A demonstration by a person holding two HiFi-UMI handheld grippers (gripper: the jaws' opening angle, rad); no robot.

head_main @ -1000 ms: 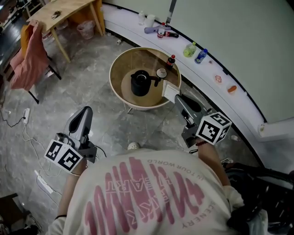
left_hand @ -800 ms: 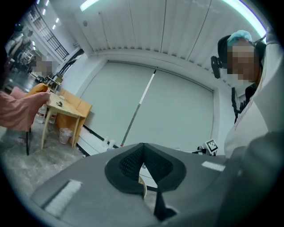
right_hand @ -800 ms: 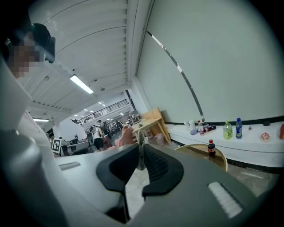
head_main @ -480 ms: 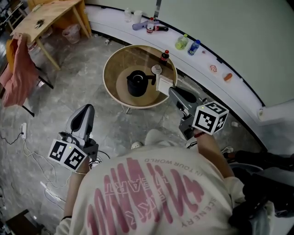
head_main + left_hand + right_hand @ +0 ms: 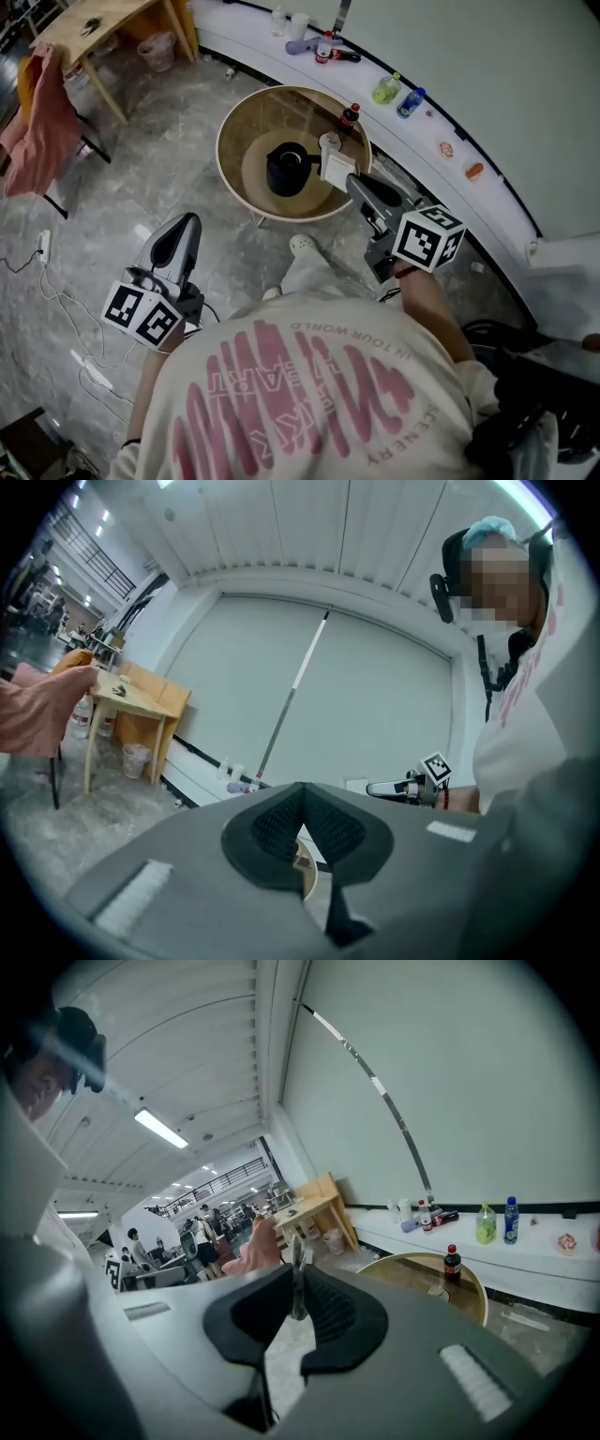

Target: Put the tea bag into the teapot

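Carrying step, it seems: right tool [image 5: 352,181] clamps the tea bag [image 5: 336,169], left tool [image 5: 298,825] sits closed, empty; next, swing it over the teapot [image 5: 286,171] at 9 o'clock.

Our head camera looks steeply down over the shoulders, with the round table [image 5: 246,117] well ahead. Each gripper camera sits close behind its own jaws. The left gripper [image 5: 185,230] view faces the wall and catches the right gripper [image 5: 364,187]; the right gripper view faces the table's far edge. All three share the wooden desk [image 5: 111,21].
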